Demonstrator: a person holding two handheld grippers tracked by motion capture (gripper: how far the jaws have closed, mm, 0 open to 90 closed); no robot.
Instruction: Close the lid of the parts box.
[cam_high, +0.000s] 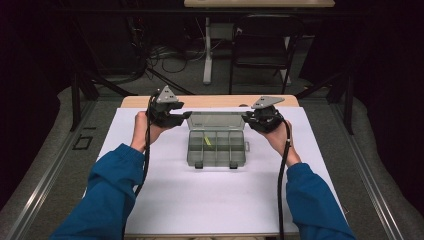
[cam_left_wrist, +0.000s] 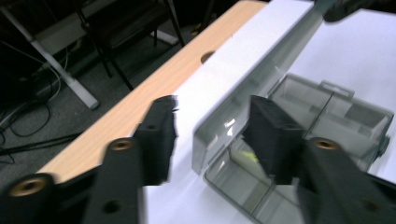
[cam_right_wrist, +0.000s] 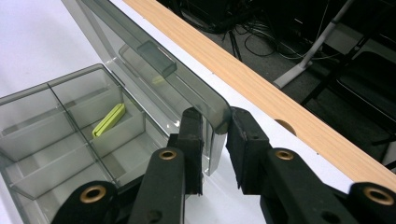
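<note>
Smoky plastic lid (cam_right_wrist: 140, 60) stands upright with its corner between the right tool (cam_right_wrist: 214, 135) jaws.

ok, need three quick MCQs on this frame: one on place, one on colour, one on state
1. Where does the right claw sit?
A. At a corner of the lid
B. On the table's wooden edge
C. Inside a compartment

2. What colour is the small strip in the organizer box?
A. Red
B. Yellow-green
C. Blue

3. How does the lid stand?
A. Shut and latched
B. Taken off
C. Raised open

Key: 1 A, the right gripper view shows its jaws either side of the lid's corner. 2 B, it shows bright yellow-green in a compartment. 3 C, the lid stands up behind the open compartments.
</note>
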